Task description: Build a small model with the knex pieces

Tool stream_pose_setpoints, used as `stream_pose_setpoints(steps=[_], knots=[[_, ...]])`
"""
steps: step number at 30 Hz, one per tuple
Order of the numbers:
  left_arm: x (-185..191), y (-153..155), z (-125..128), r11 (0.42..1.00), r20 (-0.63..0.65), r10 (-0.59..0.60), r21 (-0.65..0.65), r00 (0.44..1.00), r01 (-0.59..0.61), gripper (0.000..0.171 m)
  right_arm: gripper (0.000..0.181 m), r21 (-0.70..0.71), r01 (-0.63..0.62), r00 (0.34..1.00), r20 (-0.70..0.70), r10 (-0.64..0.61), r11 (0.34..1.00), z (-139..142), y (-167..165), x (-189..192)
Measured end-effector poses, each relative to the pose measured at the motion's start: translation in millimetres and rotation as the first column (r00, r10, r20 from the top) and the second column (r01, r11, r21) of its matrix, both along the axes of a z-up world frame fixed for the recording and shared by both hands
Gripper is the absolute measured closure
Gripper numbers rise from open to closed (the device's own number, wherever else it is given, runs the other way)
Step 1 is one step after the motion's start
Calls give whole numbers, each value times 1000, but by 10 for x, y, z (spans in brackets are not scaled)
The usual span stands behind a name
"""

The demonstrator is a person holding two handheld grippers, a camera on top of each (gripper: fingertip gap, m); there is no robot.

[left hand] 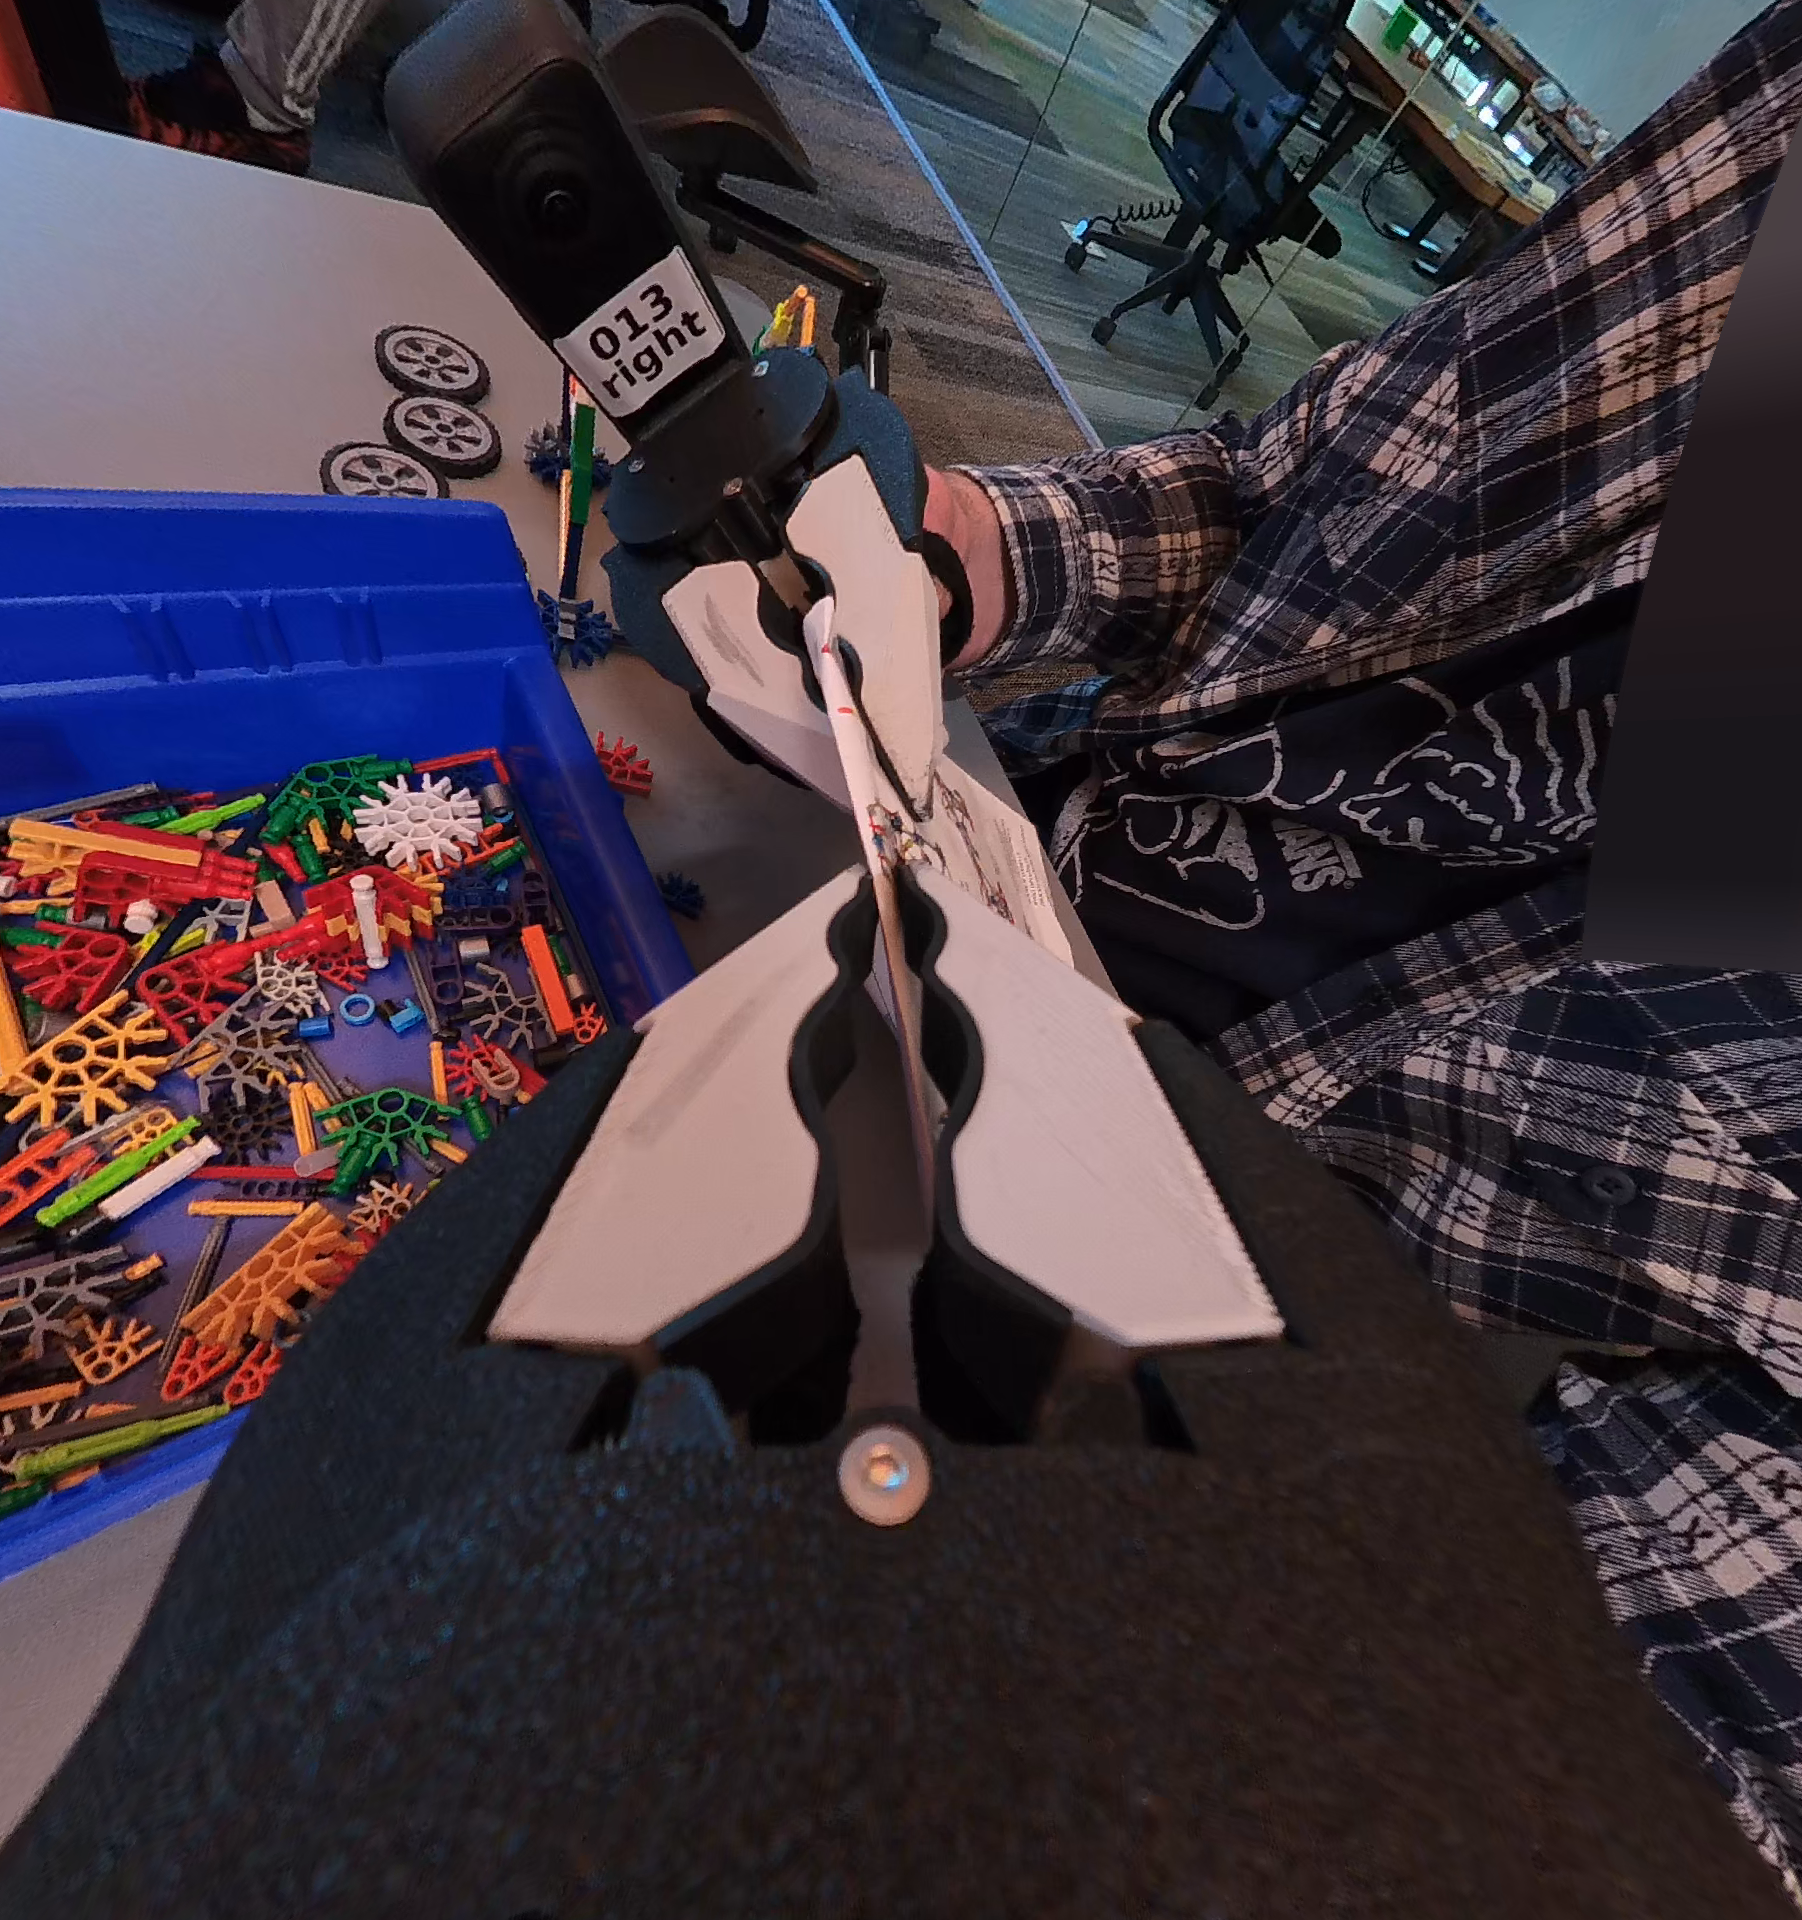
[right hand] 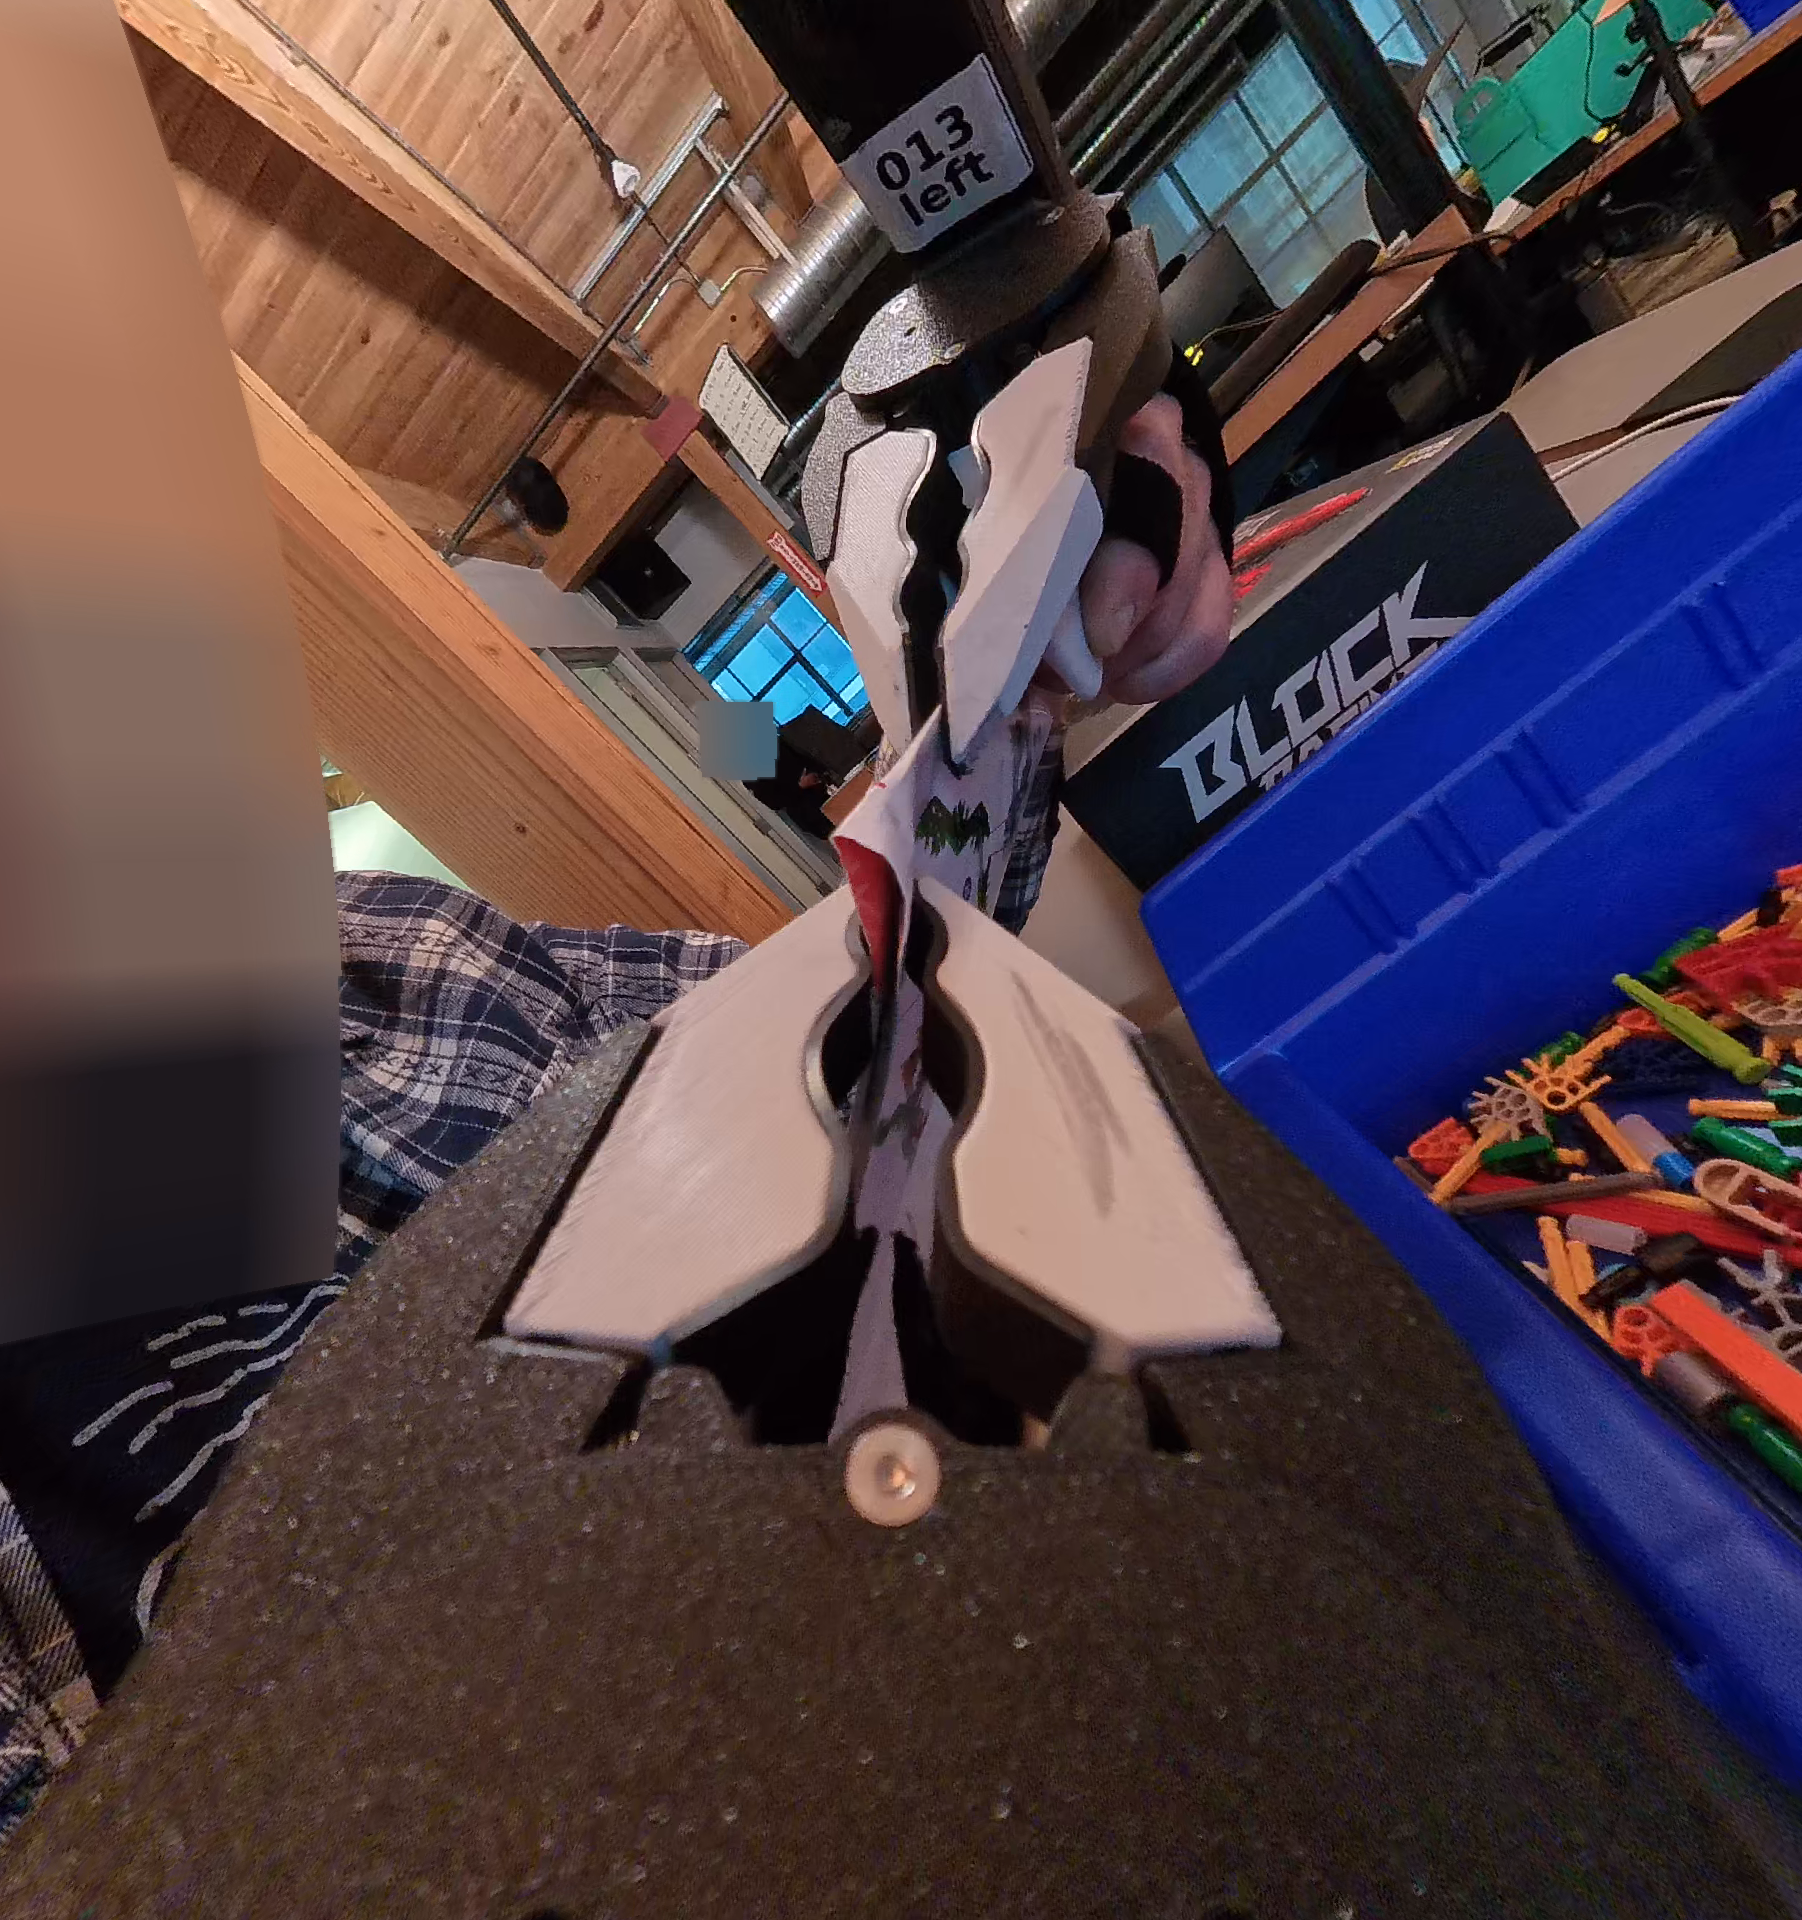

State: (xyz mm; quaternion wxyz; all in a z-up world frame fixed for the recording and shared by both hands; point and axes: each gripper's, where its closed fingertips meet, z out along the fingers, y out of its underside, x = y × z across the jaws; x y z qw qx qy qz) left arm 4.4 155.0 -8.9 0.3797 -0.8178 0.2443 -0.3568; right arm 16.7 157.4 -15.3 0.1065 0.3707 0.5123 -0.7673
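You are clamping both grippers, left (left hand: 881, 894) and right (right hand: 892, 914), on a thin, limp, tearable booklet (left hand: 980, 852); bin (left hand: 253, 644) lying at 9 o'clock on the tabletop (left hand: 149, 312).

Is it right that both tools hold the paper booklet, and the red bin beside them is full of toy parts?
Not quite. The bin is blue, not red, as the left wrist view shows. Both the left tool and right tool do hold the booklet.
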Motion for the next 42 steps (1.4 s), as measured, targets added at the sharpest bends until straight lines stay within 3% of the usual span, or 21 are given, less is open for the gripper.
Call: stream_pose_setpoints(steps=[15,18,42], knots=[[-127,87,-28,998,8,64,-3,998,-64,169,173,-10,68,996,58,-68,998,-82,90,-119],[-127,91,-26,998,5,69,-3,998,-69,169,181,-13,65,997,43,-65,998,-76,83,-97],[68,0,278,996,109,-21,86,994,12,170,181,-51,10,998,-65,-13,999,217,16,69]])
